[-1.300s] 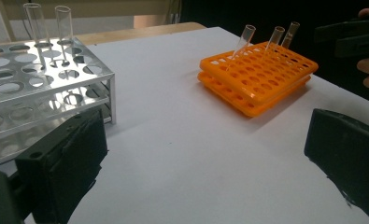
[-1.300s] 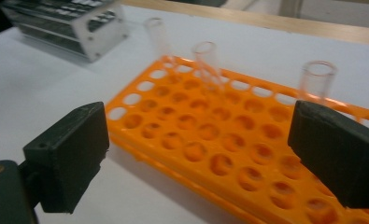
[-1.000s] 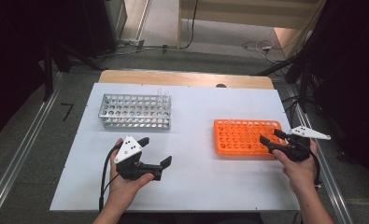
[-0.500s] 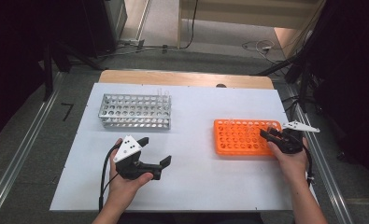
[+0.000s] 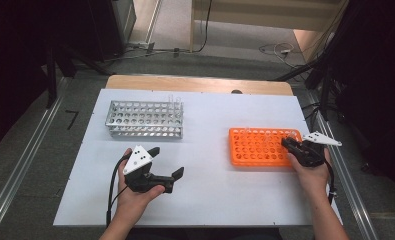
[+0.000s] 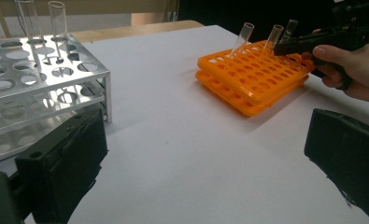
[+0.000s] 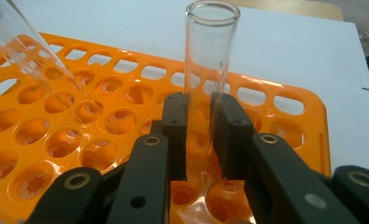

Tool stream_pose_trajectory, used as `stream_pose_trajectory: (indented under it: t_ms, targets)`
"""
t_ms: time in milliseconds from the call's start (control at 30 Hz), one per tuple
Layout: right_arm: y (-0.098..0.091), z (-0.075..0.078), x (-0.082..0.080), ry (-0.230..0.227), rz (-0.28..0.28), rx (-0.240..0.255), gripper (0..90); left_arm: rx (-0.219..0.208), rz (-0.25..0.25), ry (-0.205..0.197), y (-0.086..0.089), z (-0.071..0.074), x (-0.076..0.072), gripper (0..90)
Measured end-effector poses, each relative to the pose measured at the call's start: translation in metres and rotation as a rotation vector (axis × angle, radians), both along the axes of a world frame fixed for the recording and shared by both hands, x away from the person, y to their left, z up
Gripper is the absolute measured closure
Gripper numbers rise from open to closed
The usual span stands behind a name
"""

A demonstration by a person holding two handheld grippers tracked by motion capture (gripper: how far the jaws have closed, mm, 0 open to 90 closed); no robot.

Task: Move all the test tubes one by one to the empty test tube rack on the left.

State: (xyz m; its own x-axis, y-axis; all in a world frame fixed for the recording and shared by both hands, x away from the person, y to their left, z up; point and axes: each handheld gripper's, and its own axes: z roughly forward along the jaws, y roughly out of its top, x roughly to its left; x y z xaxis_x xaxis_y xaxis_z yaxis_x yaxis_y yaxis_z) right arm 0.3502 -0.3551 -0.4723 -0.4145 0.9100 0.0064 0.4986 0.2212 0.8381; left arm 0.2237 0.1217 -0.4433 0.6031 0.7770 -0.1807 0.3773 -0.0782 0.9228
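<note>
An orange tube rack (image 5: 257,150) lies on the white table at the right. My right gripper (image 5: 288,144) reaches over its right end. Its jaws have just been closing and now press from both sides on an upright clear test tube (image 7: 210,56) that stands in a hole of the rack (image 7: 289,107); the gripper (image 7: 200,109) is shut on it. A second tube (image 7: 23,51) leans in the rack at the left. My left gripper (image 5: 167,161) rests at the front middle of the table, jaws wide open (image 6: 203,163), nothing between them.
A metal tube rack (image 5: 145,120) stands at the back left with two clear tubes (image 6: 56,28) in its far corner. In the left gripper view the orange rack (image 6: 247,79) carries three tubes. Bare white table (image 5: 210,125) lies between the racks.
The right gripper has moved a little onto the orange rack's right end and its jaws have closed round a tube. The left hand has kept still.
</note>
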Motion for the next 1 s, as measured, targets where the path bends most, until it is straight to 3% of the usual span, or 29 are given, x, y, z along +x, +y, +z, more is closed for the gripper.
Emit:
stream_pose_trajectory:
  t_ms: [567,1000]
  targets:
    - [-0.007,0.023,-0.011,-0.047,0.016,0.073,73.9,0.009,0.001,-0.002,-0.001,-0.001,0.000,0.0]
    - [0.013,0.048,-0.031,-0.052,0.119,0.100,74.0,0.009,0.004,-0.008,0.000,0.001,0.000,0.0]
